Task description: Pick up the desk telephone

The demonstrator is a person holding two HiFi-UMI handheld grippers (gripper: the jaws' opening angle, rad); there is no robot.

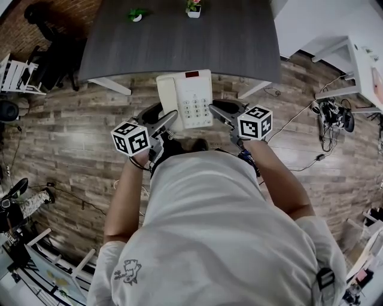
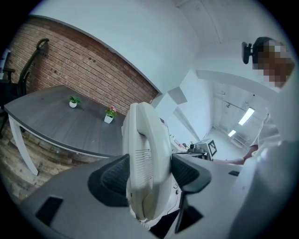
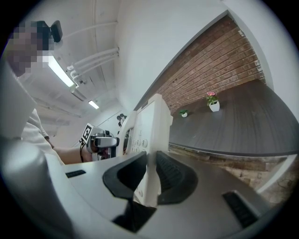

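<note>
Desk telephone (image 1: 185,98), head view: held clear of the counter (image 1: 179,42), above wooden floor (image 1: 72,131), with left claw (image 1: 166,122) and right claw (image 1: 216,112) at its two sides. Left gripper view: jaws stand wide, clamped across the handset (image 2: 142,140) side. Right gripper view: jaws stand narrow, pinching the thin opposite edge.

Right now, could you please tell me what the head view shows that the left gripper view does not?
Only the head view shows the keypad of the desk telephone and the cables on the floor. Only the left gripper view shows the ceiling lights and, close up, the pads of the left gripper pressed on either side of the handset. Both show the telephone, the grey table and two potted plants.
</note>
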